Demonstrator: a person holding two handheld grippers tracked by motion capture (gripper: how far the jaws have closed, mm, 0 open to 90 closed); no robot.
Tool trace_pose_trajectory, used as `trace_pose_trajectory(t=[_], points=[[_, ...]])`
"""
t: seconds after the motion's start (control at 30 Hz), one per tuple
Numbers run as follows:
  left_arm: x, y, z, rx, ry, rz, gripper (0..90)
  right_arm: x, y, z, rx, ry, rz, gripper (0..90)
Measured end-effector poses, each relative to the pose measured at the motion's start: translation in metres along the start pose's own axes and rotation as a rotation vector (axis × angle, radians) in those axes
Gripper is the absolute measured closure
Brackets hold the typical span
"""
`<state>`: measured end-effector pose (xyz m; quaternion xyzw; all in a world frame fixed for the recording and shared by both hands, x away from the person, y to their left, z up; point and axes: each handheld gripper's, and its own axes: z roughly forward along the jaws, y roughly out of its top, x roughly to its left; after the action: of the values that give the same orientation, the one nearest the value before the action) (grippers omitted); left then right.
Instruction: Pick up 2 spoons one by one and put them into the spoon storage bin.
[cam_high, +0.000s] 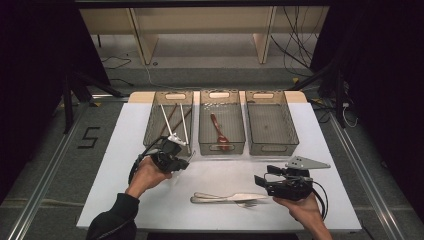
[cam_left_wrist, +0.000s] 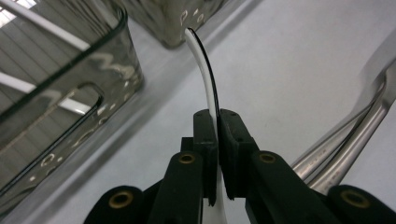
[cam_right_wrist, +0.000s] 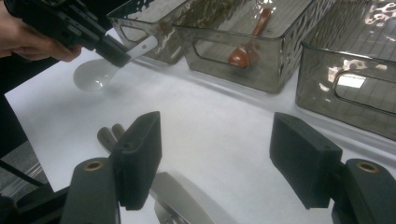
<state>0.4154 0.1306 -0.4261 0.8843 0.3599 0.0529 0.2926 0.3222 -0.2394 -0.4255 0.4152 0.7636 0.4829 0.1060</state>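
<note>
Left gripper (cam_high: 176, 159) clamped on a white spoon's (cam_right_wrist: 95, 74) handle, bowl low over the white counter (cam_high: 220, 170) before the left bin (cam_high: 168, 120), right gripper (cam_right_wrist: 215, 154) spread wide above steel cutlery (cam_high: 227, 198), red spoon (cam_high: 219, 132) in the middle bin (cam_high: 222, 122).

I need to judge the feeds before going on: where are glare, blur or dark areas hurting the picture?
High view: table evenly lit, surroundings black. Left gripper view: bin wall blurred with reflected light streaks, white spoon soft toward its far end. Right gripper view: glare on the right bin, its own near jaws slightly soft, left gripper readable.
</note>
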Motion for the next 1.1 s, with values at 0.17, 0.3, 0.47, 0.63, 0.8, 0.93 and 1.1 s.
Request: trace_pose_trajectory(t=[0.17,0.3,0.47,0.63,0.8,0.93,1.1], points=[[0.000,0.012,-0.004,-0.058,-0.009,-0.009,85.5,0.000,0.000,-0.001,-0.004,0.000,-0.001,34.8],[0.003,0.022,-0.005,-0.101,0.000,-0.017,85.4,0.001,0.000,0.000,-0.003,0.003,-0.003,34.4],[0.002,0.039,-0.008,-0.143,0.007,-0.006,85.4,0.001,0.000,-0.001,-0.009,0.009,-0.005,33.3],[0.000,0.057,-0.010,-0.184,0.013,0.007,85.4,0.001,0.000,-0.002,-0.018,0.019,-0.005,32.2],[-0.002,0.073,-0.012,-0.199,0.024,0.029,85.4,0.002,0.000,-0.003,-0.032,0.024,-0.006,31.8],[-0.001,0.081,-0.012,-0.219,0.032,0.026,85.4,0.002,0.000,-0.003,-0.035,0.025,-0.005,31.8],[0.001,0.089,-0.011,-0.238,0.027,0.018,85.4,0.002,0.000,-0.003,-0.037,0.027,-0.004,31.8]])
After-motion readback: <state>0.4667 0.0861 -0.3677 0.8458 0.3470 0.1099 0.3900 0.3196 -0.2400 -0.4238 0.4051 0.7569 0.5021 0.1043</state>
